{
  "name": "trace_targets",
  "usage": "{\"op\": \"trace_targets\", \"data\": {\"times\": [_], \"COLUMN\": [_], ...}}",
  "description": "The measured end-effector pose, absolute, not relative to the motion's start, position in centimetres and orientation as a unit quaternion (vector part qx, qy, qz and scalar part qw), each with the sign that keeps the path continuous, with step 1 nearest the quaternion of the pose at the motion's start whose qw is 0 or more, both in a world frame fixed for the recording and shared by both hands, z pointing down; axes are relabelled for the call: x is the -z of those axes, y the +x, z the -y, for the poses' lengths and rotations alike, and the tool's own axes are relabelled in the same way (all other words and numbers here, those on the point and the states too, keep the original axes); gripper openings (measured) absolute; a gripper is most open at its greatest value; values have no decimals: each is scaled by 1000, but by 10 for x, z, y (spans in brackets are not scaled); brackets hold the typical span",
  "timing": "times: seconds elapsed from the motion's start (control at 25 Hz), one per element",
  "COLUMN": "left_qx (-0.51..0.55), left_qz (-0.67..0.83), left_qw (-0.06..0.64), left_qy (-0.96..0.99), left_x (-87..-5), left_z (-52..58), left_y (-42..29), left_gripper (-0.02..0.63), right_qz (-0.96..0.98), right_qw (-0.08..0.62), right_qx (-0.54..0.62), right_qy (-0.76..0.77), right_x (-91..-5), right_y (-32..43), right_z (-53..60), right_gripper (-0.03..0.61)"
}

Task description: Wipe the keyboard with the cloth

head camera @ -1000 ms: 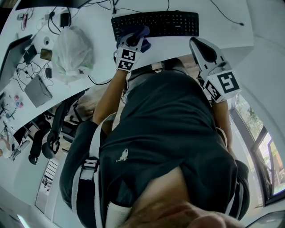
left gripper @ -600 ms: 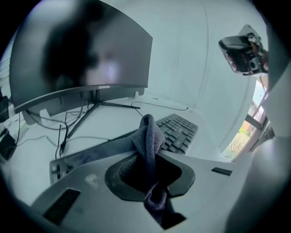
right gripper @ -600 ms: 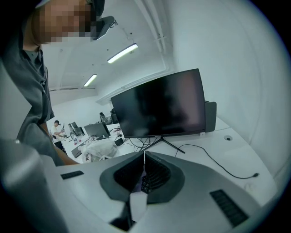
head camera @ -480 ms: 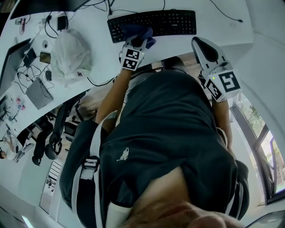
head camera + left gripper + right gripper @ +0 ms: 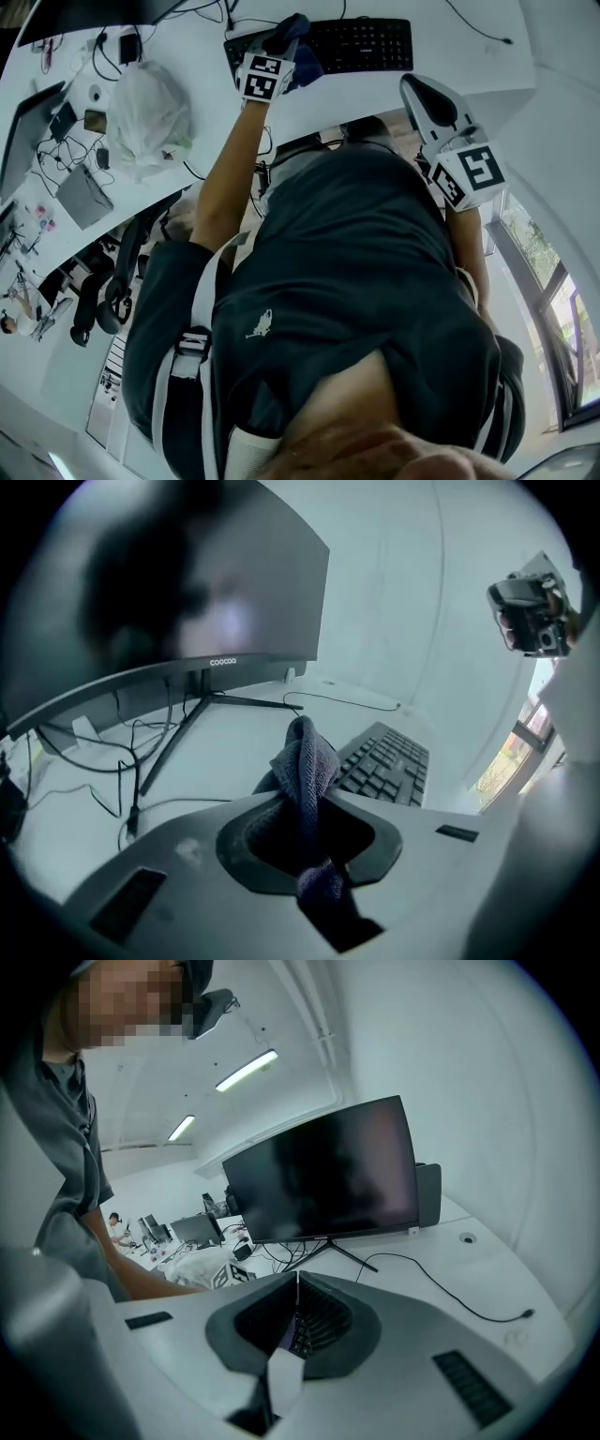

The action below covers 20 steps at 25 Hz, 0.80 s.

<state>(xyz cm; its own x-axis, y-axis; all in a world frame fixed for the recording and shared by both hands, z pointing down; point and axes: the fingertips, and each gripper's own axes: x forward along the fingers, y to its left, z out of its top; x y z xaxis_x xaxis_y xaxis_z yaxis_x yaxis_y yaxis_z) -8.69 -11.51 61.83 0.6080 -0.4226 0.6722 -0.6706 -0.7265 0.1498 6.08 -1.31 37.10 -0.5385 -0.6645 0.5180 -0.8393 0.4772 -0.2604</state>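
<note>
Cloth, clamped in the left gripper, meets keyboard's left end.

A long white bench carries everything here. Near its front edge lies a black keyboard, and behind that a dark curved monitor stands on a splayed black stand. Loose black cables straggle round the stand. Further left a crumpled pale plastic bag sits on the bench, with a flat grey item near the edge. To the keyboard's right, a thin black cable trails over bare surface.
</note>
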Motion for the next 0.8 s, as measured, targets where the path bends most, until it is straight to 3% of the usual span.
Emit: {"op": "trace_targets", "data": {"times": [0.28, 0.52, 0.64, 0.8], "left_qx": [-301, -283, -298, -306], "left_qz": [252, 278, 281, 266], "left_qw": [257, 192, 212, 228], "left_qy": [883, 897, 887, 885], "left_x": [-633, -602, -614, -624], "left_z": [0, 91, 113, 64], "left_y": [-65, -48, -45, -43], "left_gripper": [44, 44, 44, 44], "right_qz": [832, 839, 840, 835], "right_qw": [176, 179, 181, 182], "right_qx": [-257, -256, -257, -260], "right_qy": [459, 445, 443, 449], "right_x": [-375, -378, -379, -380], "right_y": [73, 66, 64, 73], "right_z": [16, 17, 14, 13], "right_gripper": [11, 11, 11, 11]}}
